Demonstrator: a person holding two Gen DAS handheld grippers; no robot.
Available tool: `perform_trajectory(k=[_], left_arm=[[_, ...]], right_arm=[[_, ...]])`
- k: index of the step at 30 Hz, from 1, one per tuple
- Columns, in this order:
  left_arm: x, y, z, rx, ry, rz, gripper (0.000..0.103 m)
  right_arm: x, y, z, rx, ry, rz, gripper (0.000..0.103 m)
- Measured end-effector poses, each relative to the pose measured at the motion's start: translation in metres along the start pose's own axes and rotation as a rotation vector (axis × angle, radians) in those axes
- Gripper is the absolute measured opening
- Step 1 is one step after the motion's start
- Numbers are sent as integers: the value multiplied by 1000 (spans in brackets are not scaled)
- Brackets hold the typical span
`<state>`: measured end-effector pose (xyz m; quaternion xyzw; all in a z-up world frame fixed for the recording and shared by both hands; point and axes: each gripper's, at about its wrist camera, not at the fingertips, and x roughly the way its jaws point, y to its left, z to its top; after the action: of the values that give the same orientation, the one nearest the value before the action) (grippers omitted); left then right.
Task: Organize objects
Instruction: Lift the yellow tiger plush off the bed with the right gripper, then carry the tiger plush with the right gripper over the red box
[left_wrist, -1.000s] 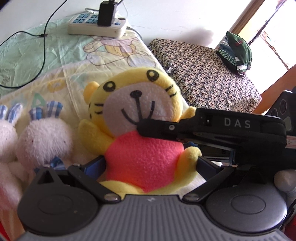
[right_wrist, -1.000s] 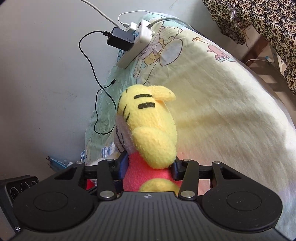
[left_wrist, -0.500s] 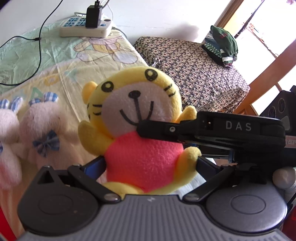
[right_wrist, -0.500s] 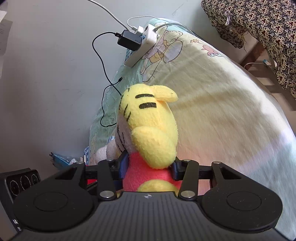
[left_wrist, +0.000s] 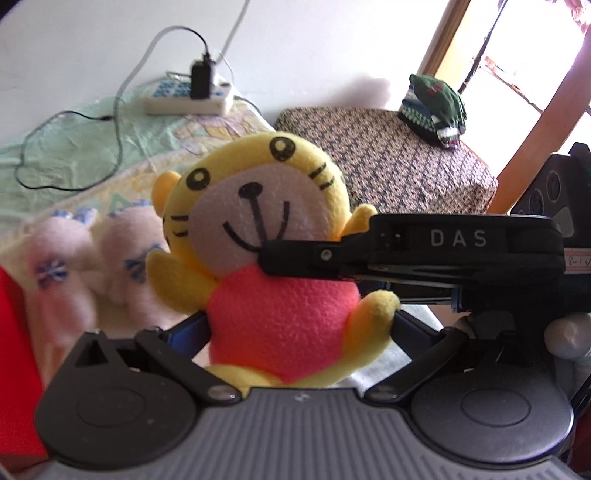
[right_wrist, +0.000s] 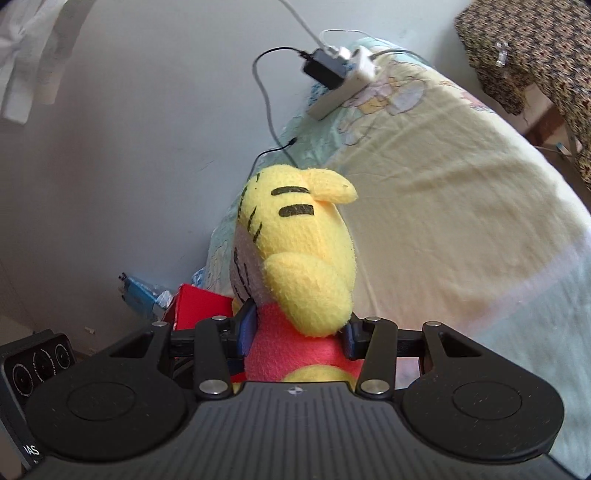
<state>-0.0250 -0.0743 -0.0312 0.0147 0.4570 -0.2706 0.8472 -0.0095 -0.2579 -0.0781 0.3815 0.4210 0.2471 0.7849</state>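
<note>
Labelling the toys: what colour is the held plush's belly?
Pink-red on the yellow tiger plush, clearest in the left wrist view.

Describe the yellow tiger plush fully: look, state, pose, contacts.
The yellow tiger plush is fleece-like, with a white face, black stitched eyes, nose, smile and whisker stripes, small ears, stubby arms and a pink-red body. It is held upright, off the bedsheet. The left gripper clamps its body from the sides; the right gripper clamps it front to back, one finger crossing under its chin.
</note>
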Motion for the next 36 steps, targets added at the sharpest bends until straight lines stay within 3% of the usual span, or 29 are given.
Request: perform_trajectory(k=[9,23,30,36], left_arm=[[-64,24,-17,14,-121,68,102],[-159,116,-44,-30,-243,159,102],[-176,169,-55,-78,-239,167,102],[-170,204,-70,-108,-195,166,102]], right_arm=[[16,59,-18,-90,-21,69,47],[86,159,-63,-195,-17,156,48],[129,190,-83,-239,-12,140,48],[166,197,-101,-255,19,71,48]])
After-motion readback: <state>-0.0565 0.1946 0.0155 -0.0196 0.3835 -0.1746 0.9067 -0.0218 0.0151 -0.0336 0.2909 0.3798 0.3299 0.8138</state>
